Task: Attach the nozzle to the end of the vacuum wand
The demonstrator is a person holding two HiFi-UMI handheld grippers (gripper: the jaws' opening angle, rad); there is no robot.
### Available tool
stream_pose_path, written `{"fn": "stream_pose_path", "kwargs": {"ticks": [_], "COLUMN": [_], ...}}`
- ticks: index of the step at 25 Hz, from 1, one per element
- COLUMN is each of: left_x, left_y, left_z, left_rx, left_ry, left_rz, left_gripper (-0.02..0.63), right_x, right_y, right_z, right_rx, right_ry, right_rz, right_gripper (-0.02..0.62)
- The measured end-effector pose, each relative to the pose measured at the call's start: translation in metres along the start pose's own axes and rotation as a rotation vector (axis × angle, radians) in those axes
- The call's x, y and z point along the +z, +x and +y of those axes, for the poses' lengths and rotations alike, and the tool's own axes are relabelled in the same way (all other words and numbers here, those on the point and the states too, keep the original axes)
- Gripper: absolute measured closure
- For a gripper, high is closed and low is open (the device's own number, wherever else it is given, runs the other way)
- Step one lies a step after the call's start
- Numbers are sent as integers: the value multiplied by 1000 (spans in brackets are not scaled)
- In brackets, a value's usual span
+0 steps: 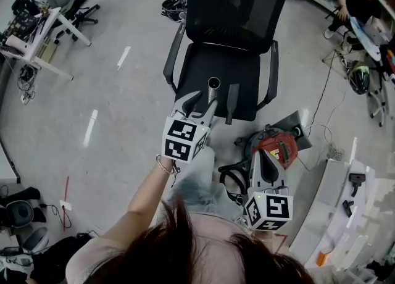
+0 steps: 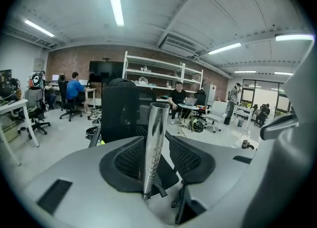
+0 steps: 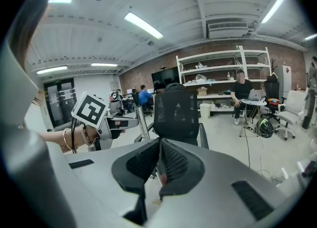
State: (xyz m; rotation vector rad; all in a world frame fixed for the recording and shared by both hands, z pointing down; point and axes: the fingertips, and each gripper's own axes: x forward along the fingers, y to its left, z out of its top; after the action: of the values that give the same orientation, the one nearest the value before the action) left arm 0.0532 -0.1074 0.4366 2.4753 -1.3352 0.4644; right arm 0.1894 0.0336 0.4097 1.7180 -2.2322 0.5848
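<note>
While the person stands over the grey floor (image 1: pixel 105 97), the left tongs (image 1: pixel 210 107) are held out toward a black office chair (image 1: pixel 226 42), and the vacuum wand (image 2: pixel 154 140) runs up between their two pads. In the left gripper view the jaws stand apart. The shiny metal tube sits in the middle of the gap, and a strip of space shows between it and the right pad. Whether it rests against the left pad cannot be told. The wand's lower part disappears down between the jaws, and its open round end sticks out beyond the tips on the far side. In the head view that end shows in front of the chair seat. Nothing is fitted on it.

To the right and nearer to the person, the right tongs (image 3: pixel 159 158) have their jaws closed together, the two black pads meeting in a thin line. A small reddish spot shows low in that line, but what it is cannot be made out. In the head view these tongs hover over the red vacuum body (image 1: pixel 276 147) on the floor, with a black hose (image 1: pixel 229 179) curling just to its left. The right gripper view shows the left tongs and the wand off to the left, well apart from the right tongs.
</note>
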Motion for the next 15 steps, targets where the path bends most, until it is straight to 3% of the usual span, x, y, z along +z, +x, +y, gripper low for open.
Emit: {"fn": "stream_pose_path", "kwargs": {"ticks": [15], "left_x": [-13], "left_y": [46], "left_z": [7], "left_rx": [7], "left_ry": [42], "left_rz": [35], "left_gripper": [453], "right_x": [-21], "right_y": [-14], "right_z": [-26], "right_rx": [-51], "right_ry": [44], "right_rz": [48], "right_gripper": [569]}}
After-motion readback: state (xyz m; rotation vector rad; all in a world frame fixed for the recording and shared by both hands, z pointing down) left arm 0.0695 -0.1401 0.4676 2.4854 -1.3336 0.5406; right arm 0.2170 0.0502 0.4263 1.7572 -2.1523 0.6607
